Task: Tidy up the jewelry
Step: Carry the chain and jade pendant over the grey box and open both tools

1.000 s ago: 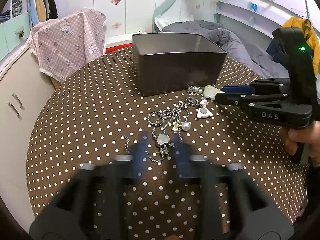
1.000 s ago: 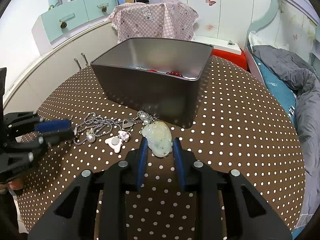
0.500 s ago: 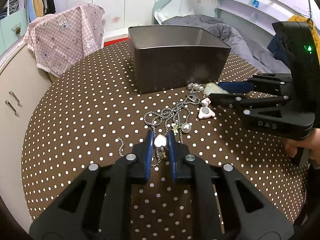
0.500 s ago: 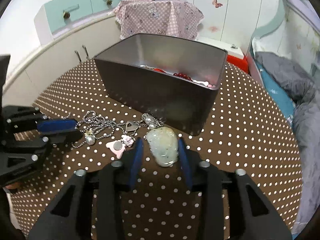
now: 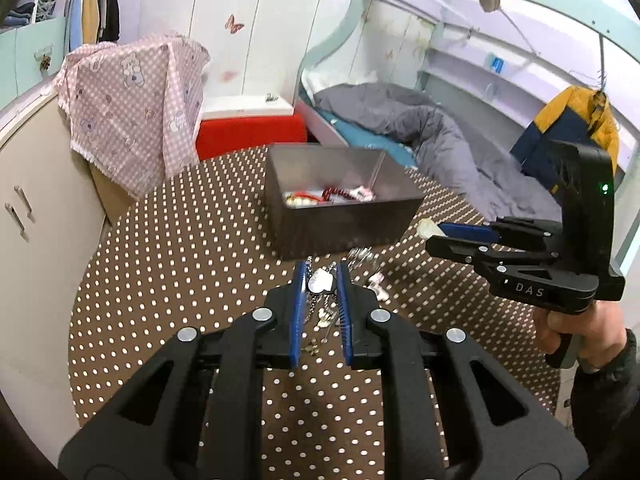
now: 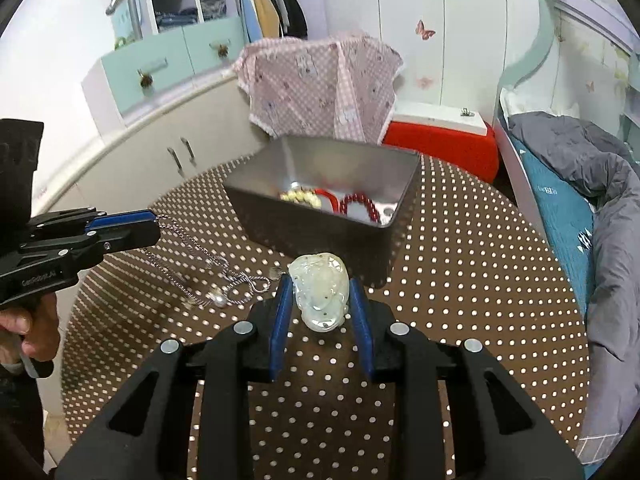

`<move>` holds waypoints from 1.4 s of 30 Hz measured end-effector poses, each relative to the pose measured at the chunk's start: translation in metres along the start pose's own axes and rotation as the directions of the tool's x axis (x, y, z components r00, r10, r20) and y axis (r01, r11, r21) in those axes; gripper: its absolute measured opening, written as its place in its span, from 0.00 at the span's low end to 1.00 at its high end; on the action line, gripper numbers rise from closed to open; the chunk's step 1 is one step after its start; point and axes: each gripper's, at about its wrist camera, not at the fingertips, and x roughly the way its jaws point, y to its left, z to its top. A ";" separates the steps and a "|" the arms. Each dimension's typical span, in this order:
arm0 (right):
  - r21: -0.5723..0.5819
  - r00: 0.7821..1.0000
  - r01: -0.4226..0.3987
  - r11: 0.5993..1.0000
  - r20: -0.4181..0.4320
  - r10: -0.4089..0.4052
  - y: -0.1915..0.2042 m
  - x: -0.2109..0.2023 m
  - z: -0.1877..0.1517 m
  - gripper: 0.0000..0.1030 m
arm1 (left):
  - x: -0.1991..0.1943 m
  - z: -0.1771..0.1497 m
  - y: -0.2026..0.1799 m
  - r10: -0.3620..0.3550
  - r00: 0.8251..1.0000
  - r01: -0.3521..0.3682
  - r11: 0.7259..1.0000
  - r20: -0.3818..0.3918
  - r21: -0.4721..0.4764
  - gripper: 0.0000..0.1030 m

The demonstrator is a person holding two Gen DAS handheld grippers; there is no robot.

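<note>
My left gripper (image 5: 320, 280) is shut on a silver chain necklace with charms (image 5: 320, 282), lifted above the dotted brown table (image 5: 168, 272); its chain (image 6: 192, 246) hangs from the blue pads in the right wrist view. My right gripper (image 6: 320, 292) is shut on a pale green jade pendant (image 6: 320, 294), raised in front of the grey metal box (image 6: 320, 196). The pendant's tip (image 5: 427, 229) shows in the left wrist view. The box (image 5: 340, 200) holds red beads (image 6: 360, 204) and gold-coloured beads (image 6: 300, 197).
A pink heart charm (image 5: 378, 284) dangles or lies below the box's front wall. A pink bear-print cloth (image 5: 132, 108) hangs behind the table, with cabinets (image 6: 168, 148) to the left, a red box (image 6: 436, 140) and a bed (image 5: 440, 152) beyond.
Both grippers have risen off the table, the left with the chain necklace and the right with the jade pendant. The box's inside now shows in both views.
</note>
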 end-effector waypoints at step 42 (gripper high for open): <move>0.055 0.999 -0.051 0.997 0.013 0.051 -0.022 0.023 0.109 0.26 | -0.004 0.152 -0.027 -0.055 0.982 0.053 0.998 0.182 0.021 0.15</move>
